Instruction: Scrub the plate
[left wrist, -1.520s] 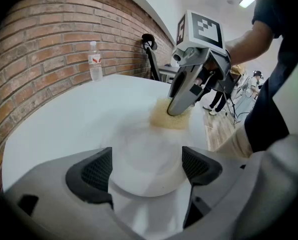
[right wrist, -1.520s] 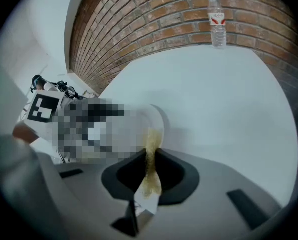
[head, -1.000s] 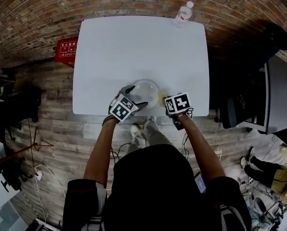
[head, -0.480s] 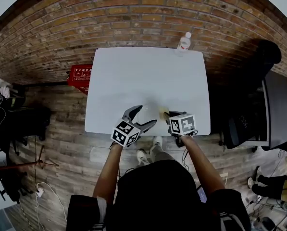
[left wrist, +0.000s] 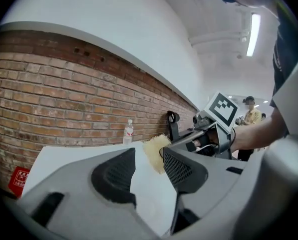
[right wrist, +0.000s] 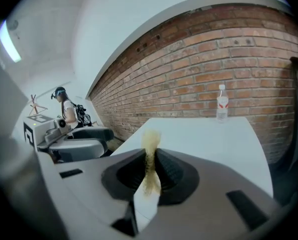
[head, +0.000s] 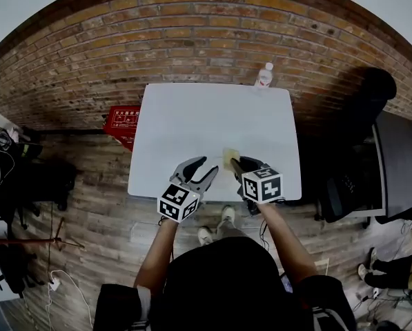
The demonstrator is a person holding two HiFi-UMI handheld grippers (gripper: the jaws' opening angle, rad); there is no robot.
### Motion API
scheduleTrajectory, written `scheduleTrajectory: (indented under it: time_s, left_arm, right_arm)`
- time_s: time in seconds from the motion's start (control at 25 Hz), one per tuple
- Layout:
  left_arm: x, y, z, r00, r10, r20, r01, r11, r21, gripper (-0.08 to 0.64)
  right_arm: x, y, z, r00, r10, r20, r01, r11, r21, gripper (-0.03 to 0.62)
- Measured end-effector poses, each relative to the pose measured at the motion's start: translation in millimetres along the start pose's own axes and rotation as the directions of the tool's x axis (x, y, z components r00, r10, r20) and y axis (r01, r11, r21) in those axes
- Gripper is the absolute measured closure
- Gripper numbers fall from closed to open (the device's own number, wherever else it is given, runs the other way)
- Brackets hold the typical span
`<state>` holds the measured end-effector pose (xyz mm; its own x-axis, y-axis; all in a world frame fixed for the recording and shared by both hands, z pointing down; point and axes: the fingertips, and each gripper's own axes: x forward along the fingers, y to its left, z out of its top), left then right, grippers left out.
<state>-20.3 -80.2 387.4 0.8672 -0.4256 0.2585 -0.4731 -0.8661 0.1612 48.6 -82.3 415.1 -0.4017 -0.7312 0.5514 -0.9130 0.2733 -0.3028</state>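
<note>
Both grippers hang above the near edge of the white table [head: 212, 109]. The right gripper [head: 237, 163] has its jaws clamped on a thin yellow sponge [right wrist: 150, 149], which stands upright and pokes out past the jaw tips. The left gripper [head: 208, 164], just beside it, has just been closing its jaws; they stand partly apart, and only the table surface shows through the gap. The plate cannot be picked out in any view. 1 water bottle [head: 263, 76] stands at the table's far edge, against the brick wall [head: 192, 33].
</note>
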Motion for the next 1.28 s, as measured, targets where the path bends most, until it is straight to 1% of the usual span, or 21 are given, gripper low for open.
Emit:
scheduleTrajectory:
  time_s: [0.08, 0.16, 0.32, 0.52, 0.64, 0.8, 0.96, 1.0, 1.28]
  left_arm:
    - [-5.5, -2.7, 7.6, 1.0, -0.022, 0.01, 0.022, 1.0, -0.004, 0.371]
    - [-12.0, -3.3, 17.5, 0.999, -0.024, 0.028, 0.024, 1.0, -0.004, 0.388]
    - [-30.7, -3.7, 36.6, 0.999, 0.028, 0.045, -0.029, 0.999, 0.025, 0.476]
    - [-50.0, -4.5, 60.5, 0.994, 0.077, 0.079, -0.082, 0.994, 0.065, 0.525]
    - [-61.6, -5.1, 66.5, 0.99, 0.094, 0.104, -0.102, 0.993, 0.067, 0.535]
    - [-68.3, -6.8, 67.1, 0.989, 0.095, 0.117, -0.103, 0.993, 0.063, 0.54]
    - [-70.4, -11.9, 67.2, 0.99, 0.086, 0.113, -0.087, 0.996, 0.006, 0.54]
    - [-71.1, -13.4, 69.7, 0.989, 0.086, 0.119, -0.087, 0.996, 0.002, 0.54]
    - [-74.7, -33.4, 84.9, 0.983, 0.095, 0.154, -0.099, 0.995, 0.015, 0.54]
  right_arm:
    - [-6.5, 8.5, 10.0, 1.0, 0.002, 0.031, -0.002, 1.0, -0.003, 0.546]
    - [-13.7, 16.8, 20.9, 0.998, -0.002, 0.067, 0.003, 1.0, -0.017, 0.546]
    - [-32.4, 39.9, 33.7, 0.992, -0.008, 0.123, 0.015, 0.998, -0.062, 0.546]
    - [-50.3, 62.6, 44.7, 0.981, -0.009, 0.194, 0.027, 0.995, -0.091, 0.546]
    - [-53.3, 70.5, 45.6, 0.977, -0.016, 0.214, 0.037, 0.995, -0.096, 0.546]
    - [-59.7, 84.2, 54.0, 0.97, -0.006, 0.241, 0.033, 0.994, -0.107, 0.546]
    - [-72.4, 91.1, 60.8, 0.961, 0.0, 0.275, 0.037, 0.991, -0.127, 0.546]
    - [-74.9, 90.7, 61.6, 0.96, -0.001, 0.281, 0.04, 0.99, -0.132, 0.546]
    - [-95.4, 88.2, 61.6, 0.955, 0.005, 0.297, 0.046, 0.985, -0.166, 0.546]
